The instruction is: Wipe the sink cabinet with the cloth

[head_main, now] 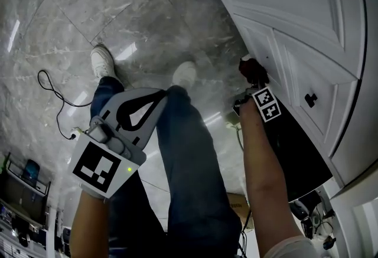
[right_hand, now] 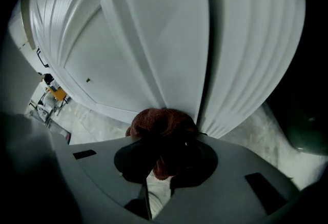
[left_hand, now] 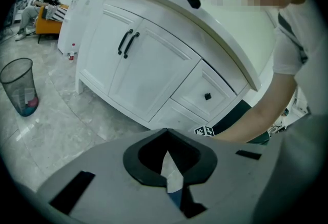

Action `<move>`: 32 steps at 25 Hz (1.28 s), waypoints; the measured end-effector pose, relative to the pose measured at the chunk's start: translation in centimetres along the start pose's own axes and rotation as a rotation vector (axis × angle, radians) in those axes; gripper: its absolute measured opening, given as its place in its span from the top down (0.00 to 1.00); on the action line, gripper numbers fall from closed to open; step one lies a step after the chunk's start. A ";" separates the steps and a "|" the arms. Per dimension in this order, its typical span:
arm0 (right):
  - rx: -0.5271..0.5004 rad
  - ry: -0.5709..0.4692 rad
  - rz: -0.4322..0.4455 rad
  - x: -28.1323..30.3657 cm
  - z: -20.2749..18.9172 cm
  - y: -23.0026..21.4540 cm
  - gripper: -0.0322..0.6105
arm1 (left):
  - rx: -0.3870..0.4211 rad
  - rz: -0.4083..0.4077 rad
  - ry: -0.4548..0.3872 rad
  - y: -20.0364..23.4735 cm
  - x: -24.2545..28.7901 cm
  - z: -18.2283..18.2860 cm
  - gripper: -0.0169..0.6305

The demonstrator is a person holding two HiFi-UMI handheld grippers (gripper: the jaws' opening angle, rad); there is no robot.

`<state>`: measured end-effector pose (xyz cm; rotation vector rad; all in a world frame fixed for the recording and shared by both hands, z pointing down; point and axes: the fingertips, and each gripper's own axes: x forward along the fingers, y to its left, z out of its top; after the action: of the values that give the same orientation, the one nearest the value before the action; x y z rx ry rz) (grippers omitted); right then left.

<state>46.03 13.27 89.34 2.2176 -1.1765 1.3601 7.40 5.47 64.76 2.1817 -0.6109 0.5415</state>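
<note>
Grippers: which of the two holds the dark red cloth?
The right gripper, shut on the dark red terry cloth against the white cabinet; the left gripper is shut, empty.

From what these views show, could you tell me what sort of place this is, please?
Probably a bathroom or washroom area: a white sink cabinet with black door handles, a grey marble-look floor and a mesh waste bin standing nearby.
</note>
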 end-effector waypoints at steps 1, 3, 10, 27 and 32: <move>-0.002 0.002 0.003 -0.2 0.0 -0.3 0.84 | 0.006 -0.004 0.003 -0.4 0.2 0.0 0.96; -0.003 0.008 0.004 -0.5 0.1 -0.7 0.84 | 0.014 -0.009 0.006 -1.1 0.4 0.1 0.96; -0.006 0.011 -0.032 -3.7 1.5 -1.4 0.84 | -0.005 0.001 -0.023 -2.3 -0.1 0.9 0.96; -0.068 -0.064 -0.070 -13.1 7.2 0.7 0.84 | 0.008 -0.103 -0.065 -3.9 -6.1 2.1 0.96; -0.041 -0.006 -0.086 -13.2 6.1 1.0 0.84 | 0.001 -0.113 -0.068 -3.5 -6.4 2.2 0.96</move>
<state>46.01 15.45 74.89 2.2179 -1.0876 1.2852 4.75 7.36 57.86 2.2274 -0.5197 0.4096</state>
